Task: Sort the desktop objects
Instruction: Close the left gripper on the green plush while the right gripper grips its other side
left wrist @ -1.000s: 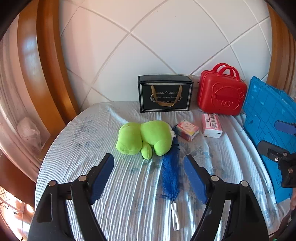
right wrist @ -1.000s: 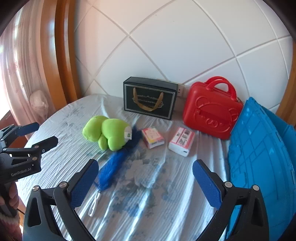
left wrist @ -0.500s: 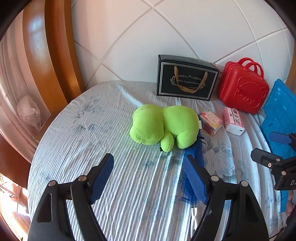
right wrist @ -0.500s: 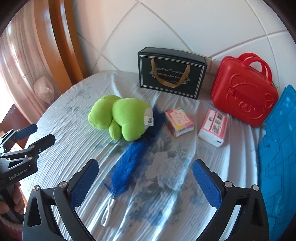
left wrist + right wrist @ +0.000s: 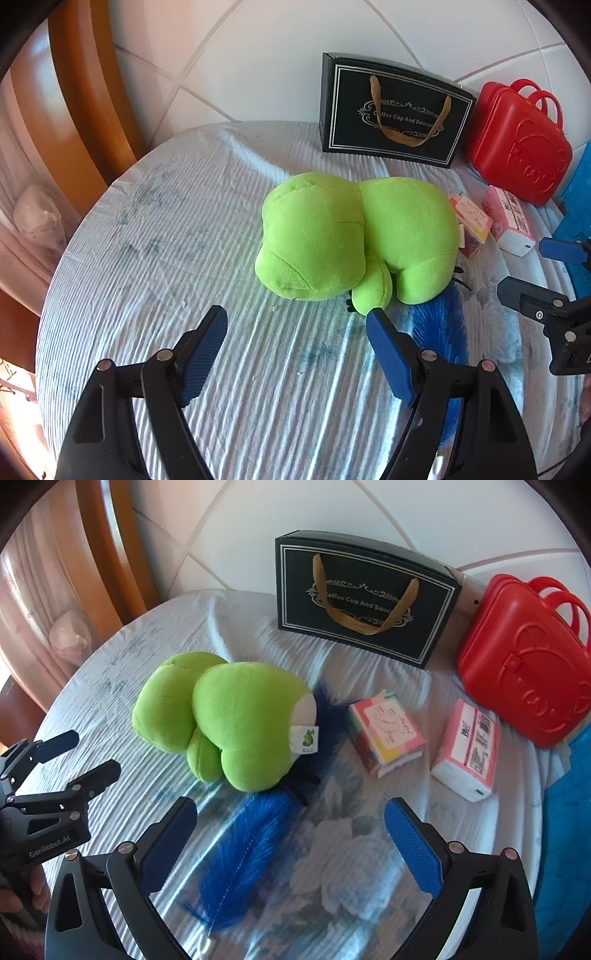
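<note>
A green plush toy (image 5: 354,236) (image 5: 229,723) lies mid-table on a white floral cloth (image 5: 166,240). A blue feather brush (image 5: 247,853) (image 5: 443,325) lies beside it, partly under the toy. My left gripper (image 5: 297,325) hangs open just short of the toy, nothing between its blue pads. My right gripper (image 5: 290,812) is open too, above the brush, with its jaws wide and empty. Two small tissue packs, a colourful one (image 5: 386,733) and a pink one (image 5: 467,749), lie to the right.
Against the tiled wall stand a black gift box (image 5: 364,598) with a gold ribbon handle and a red plastic case (image 5: 524,664). A blue board (image 5: 565,830) leans at the right edge. A wooden frame (image 5: 81,92) curves past the table's left side.
Both grippers have moved down and forward toward the table. The plush toy and the brush now look much larger and closer. Both stay open; nothing on the table has shifted.
</note>
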